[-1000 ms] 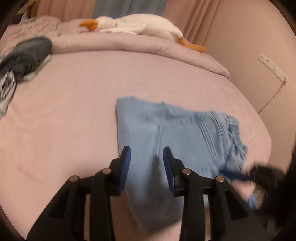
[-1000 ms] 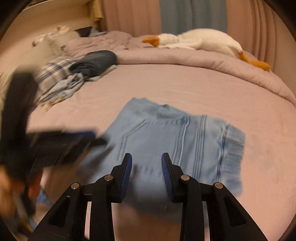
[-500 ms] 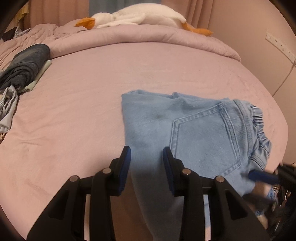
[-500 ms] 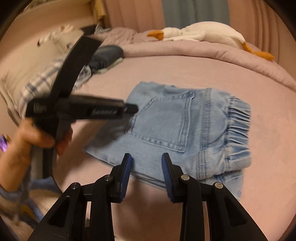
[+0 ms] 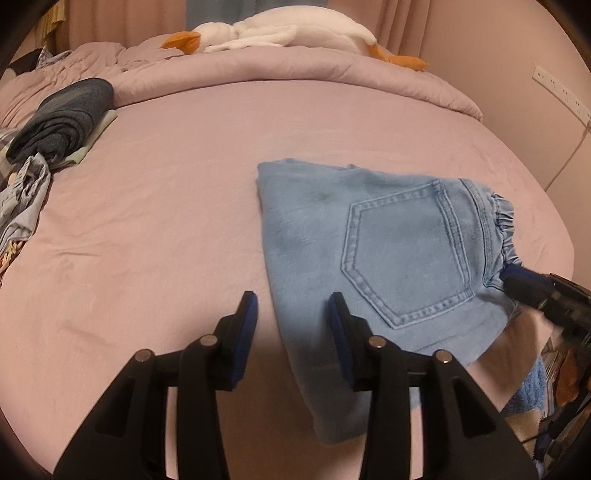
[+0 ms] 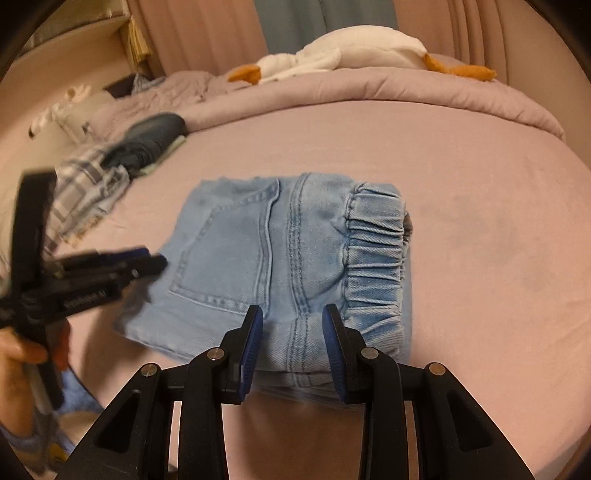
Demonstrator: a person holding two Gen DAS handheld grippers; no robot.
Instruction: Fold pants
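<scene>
Left wrist, folded pants (image 5: pixel 369 251) beneath opening left tool (image 5: pixel 291 321)

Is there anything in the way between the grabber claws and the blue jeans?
No. The jeans lie right in front of the right gripper. The left gripper, jaws opening, has their edge between its fingers. Only bare sheet lies around.

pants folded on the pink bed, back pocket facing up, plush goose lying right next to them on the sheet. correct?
Not quite. The pants are folded on the pink bed with the back pocket up, but the plush goose is not next to them: the left wrist view shows it at the far end, on the rolled duvet, with bare sheet between.
</scene>
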